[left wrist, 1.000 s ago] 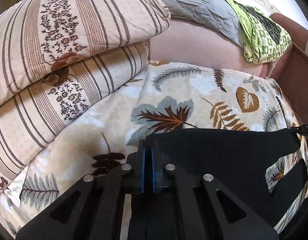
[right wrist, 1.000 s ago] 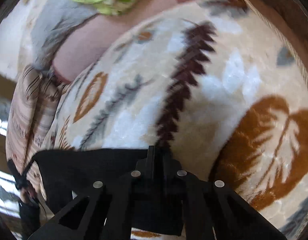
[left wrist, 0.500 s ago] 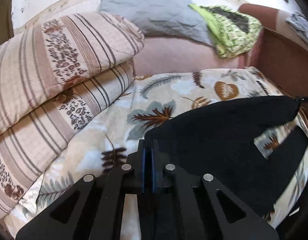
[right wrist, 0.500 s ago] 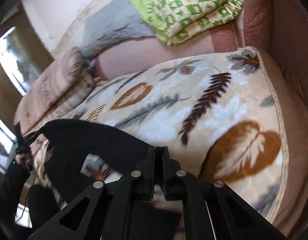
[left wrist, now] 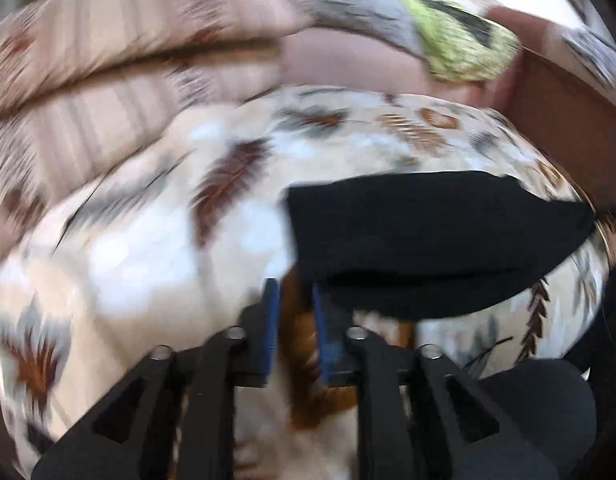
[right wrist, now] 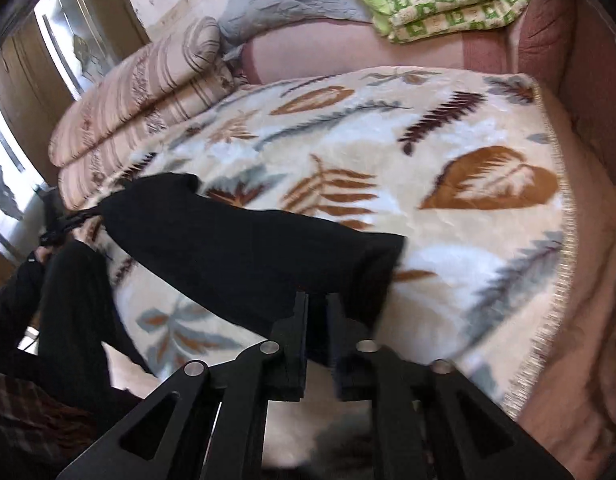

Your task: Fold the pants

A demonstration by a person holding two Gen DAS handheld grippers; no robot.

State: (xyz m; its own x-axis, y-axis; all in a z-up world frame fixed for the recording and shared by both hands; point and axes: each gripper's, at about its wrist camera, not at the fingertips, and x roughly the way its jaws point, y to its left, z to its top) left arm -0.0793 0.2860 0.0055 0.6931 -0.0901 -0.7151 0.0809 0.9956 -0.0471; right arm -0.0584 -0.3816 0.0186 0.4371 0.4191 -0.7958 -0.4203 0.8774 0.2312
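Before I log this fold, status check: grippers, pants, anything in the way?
Left gripper open, empty, jaws just parted. Right gripper open over pants, just released. Pants on blanket. Nothing in the way.

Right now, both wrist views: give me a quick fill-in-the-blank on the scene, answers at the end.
1. The pants lying on the leaf-print blanket are ____ in colour.
2. The left gripper has ____ between its blue pads, only blanket behind.
3. The folded blanket on the sofa back has a cream and ____ check.
4. The striped pillows are stacked ____ high.

Answers: black; nothing; green; two
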